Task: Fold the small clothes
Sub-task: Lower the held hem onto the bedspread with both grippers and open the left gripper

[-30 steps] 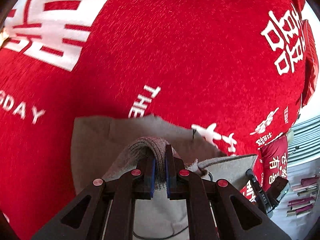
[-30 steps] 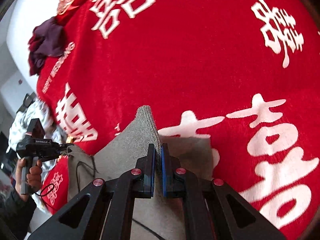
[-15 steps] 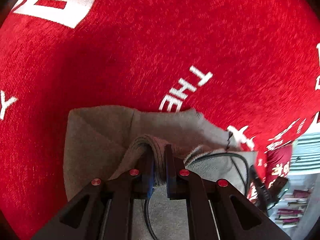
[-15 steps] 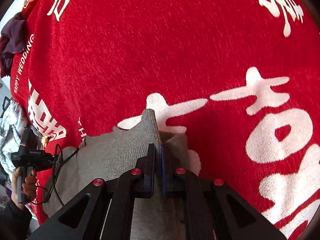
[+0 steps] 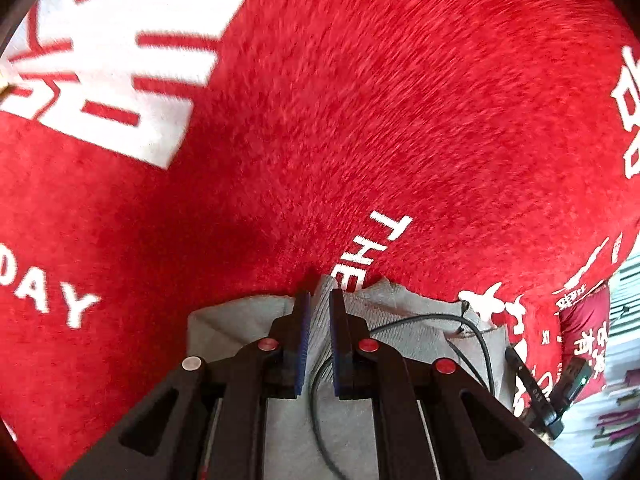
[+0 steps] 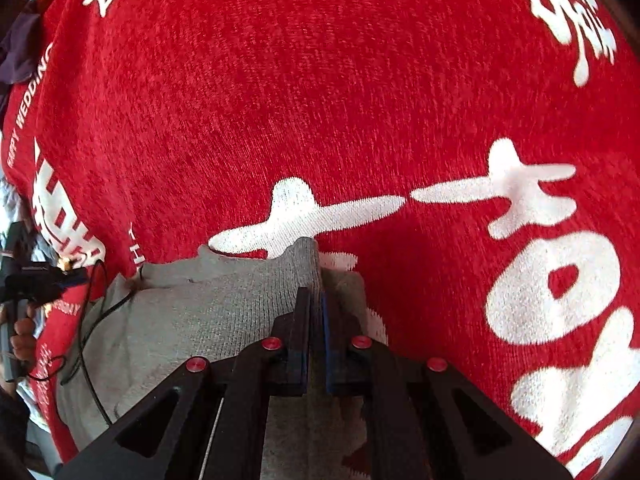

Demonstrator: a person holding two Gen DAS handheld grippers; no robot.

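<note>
Left tool at lower centre of the left wrist view, jaws pressed together on a raised fold of the grey knit garment, ribbed cloth visible between the blue pads. Garment lies low in the frame on the red cloth, spreading left and right of the tool; its upper edge reaches the white "THE" lettering. White block characters at upper left, "DAY" letters at left edge. Thin black cable loops over the garment right of the tool. Right tool shows as a dark shape at lower right of this view, over the red cloth edge, its jaws not readable there. Left wrist view is motion-blurred in the upper half. Right wrist view: right tool at lower centre, jaws pinched shut on a ridge of the same grey knit garment, which rises to a peak just above the fingertips and spreads to the lower left. Garment peak touches the big white printed character on the red cloth. More white characters at right and upper right. At left edge a hand grips the left tool, a black cable trailing below it. Dark purple clothing sits at upper left edge.
</note>
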